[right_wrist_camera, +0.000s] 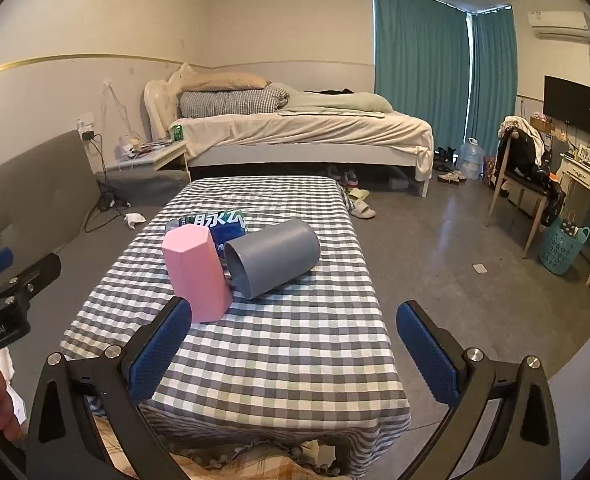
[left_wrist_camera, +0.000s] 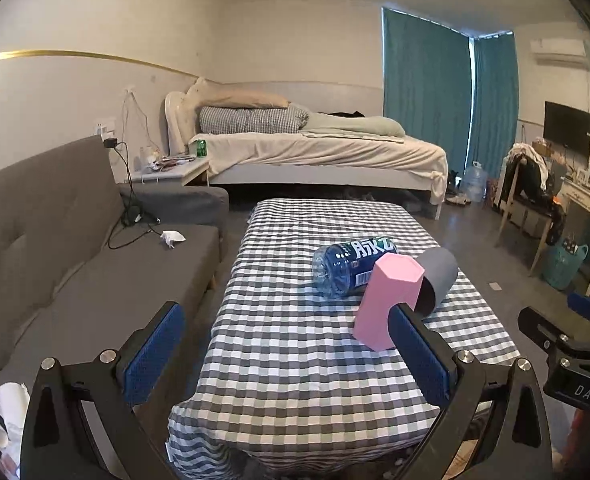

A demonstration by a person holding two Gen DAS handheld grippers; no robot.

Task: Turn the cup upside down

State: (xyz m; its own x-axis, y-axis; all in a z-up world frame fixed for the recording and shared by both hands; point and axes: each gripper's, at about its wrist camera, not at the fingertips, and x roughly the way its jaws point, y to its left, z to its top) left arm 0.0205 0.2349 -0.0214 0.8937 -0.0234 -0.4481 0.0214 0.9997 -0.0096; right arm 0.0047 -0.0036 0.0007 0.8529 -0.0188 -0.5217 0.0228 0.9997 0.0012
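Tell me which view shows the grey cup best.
The right wrist view: the grey cup lies on its side, open mouth and whole wall visible. In the left wrist view the pink container hides much of the cup.

Both wrist cameras are looking down the checkered table (left_wrist_camera: pixel 295 360) (right_wrist_camera: pixel 295 360) from its near end toward the bed (left_wrist_camera: pixel 315 152) (right_wrist_camera: pixel 303 132), left view offset left, right view right, sharing tabletop and bed.

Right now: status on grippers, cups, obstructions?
Left gripper and right gripper open, empty. Grey cup on its side, pink cup standing. Blue bottle crowds both.
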